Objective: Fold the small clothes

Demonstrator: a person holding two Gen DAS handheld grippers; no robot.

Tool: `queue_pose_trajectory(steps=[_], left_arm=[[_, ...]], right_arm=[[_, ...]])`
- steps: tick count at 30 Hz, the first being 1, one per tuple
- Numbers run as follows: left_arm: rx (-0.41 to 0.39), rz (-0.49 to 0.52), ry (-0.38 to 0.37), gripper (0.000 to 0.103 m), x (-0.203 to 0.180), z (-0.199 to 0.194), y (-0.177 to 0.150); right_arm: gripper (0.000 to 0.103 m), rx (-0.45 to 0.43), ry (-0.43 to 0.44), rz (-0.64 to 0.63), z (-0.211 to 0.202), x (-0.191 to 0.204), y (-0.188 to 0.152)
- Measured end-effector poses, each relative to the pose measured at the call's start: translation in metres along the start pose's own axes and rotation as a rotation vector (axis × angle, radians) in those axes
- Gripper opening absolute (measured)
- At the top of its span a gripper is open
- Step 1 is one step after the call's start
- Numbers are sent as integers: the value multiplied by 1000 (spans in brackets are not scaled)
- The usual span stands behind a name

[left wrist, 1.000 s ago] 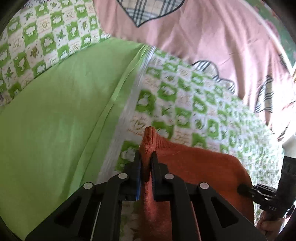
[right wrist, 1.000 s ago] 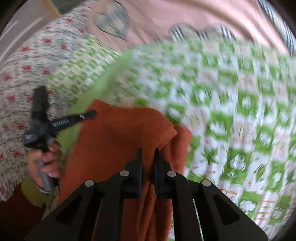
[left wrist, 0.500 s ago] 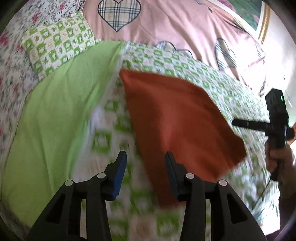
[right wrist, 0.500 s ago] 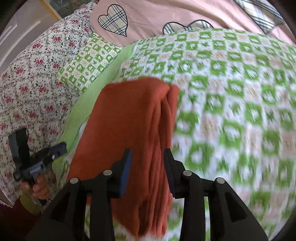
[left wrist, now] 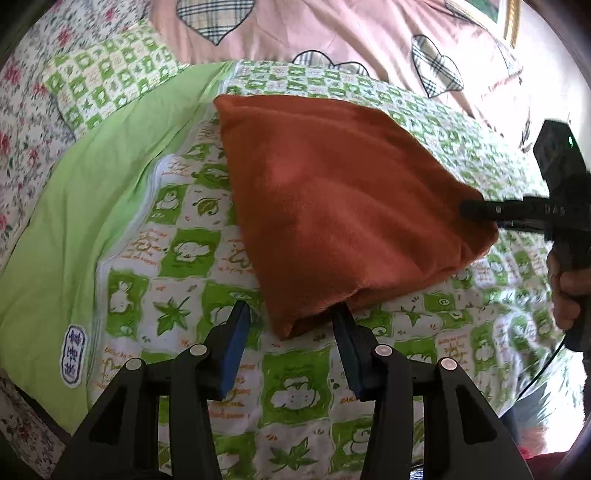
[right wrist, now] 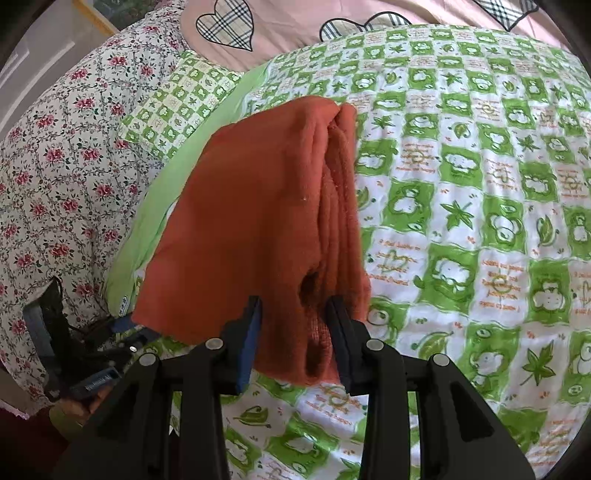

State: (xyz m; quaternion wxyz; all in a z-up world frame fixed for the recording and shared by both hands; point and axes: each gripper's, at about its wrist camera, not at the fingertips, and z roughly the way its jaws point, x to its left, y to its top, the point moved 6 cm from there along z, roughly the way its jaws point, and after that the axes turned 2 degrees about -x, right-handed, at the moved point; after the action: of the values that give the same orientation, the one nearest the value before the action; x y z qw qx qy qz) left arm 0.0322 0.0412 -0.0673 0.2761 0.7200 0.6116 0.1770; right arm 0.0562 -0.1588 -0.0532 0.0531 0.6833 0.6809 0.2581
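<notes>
a home bedroom. a bed (right wrist: 480, 184) wears a green checked quilt, with a floral pillow (right wrist: 55, 166) and a pink heart-patched blanket (left wrist: 332, 33).

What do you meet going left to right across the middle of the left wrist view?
Floral sheet → plain green fabric → green checked quilt → folded orange cloth → right gripper.

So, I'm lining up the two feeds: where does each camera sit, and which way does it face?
Left wrist: on the left tongs, open, looking across the folded rust-orange fleece cloth; right tongs and hand show.
Right wrist: on the right tongs, open, facing the cloth's layered edge; left tongs at lower left.
Both share the cloth and green-checked quilt.
</notes>
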Motion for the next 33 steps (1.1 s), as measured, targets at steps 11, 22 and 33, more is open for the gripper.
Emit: queue_pose_trajectory(steps=[11, 22, 33], left_arm=[[-10, 36, 197, 8, 5, 3, 3], [46, 58, 112, 8, 1, 7, -6], [-9, 1, -54, 12, 14, -37, 27]], right_arm=[[5, 0, -217, -349, -21, 33, 17], [5, 118, -255, -304, 14, -8, -6], [11, -22, -180, -230, -22, 6, 42]])
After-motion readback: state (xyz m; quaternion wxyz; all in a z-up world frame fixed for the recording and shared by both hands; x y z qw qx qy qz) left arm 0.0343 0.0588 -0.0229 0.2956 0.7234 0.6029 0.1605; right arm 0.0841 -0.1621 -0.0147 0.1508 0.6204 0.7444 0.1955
